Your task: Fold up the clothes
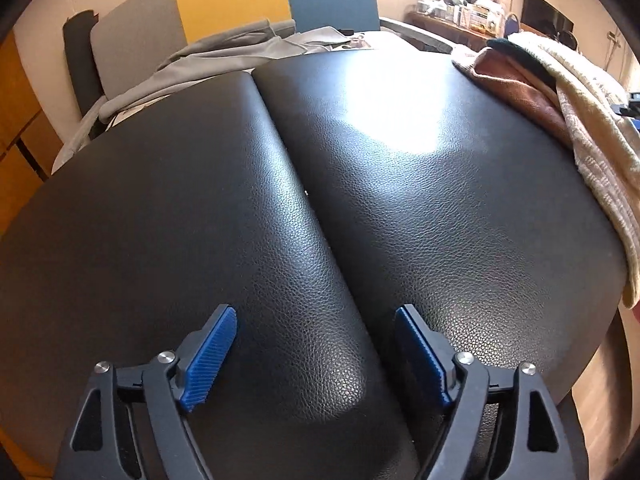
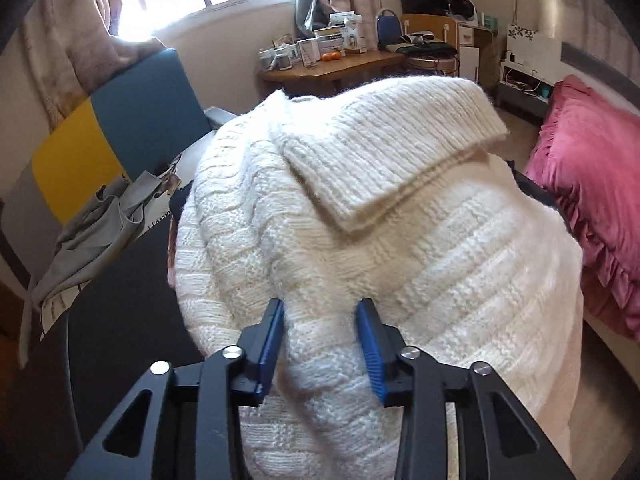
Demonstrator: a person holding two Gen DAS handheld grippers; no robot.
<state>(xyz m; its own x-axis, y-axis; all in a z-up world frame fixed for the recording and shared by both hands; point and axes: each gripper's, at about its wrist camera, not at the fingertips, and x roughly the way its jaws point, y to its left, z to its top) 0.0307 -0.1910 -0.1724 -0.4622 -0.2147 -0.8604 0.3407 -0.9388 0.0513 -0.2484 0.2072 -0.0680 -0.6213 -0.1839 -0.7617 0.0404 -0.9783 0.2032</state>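
A cream knitted sweater (image 2: 360,208) lies on a pile at the black padded table's right end, its ribbed hem folded back on top. It also shows in the left wrist view (image 1: 592,140), over a brown-pink garment (image 1: 520,84). My right gripper (image 2: 320,308) is open, its blue pads either side of a bulge of the sweater's knit, just above or touching it. My left gripper (image 1: 316,316) is open and empty, low over the bare black table (image 1: 200,200) near its centre seam.
A grey garment (image 1: 208,68) lies crumpled at the table's far edge against a grey, yellow and teal chair (image 1: 232,4); it also shows in the right wrist view (image 2: 100,228). A pink ruffled bed cover (image 2: 592,184) is to the right. A cluttered wooden desk (image 2: 340,68) stands behind.
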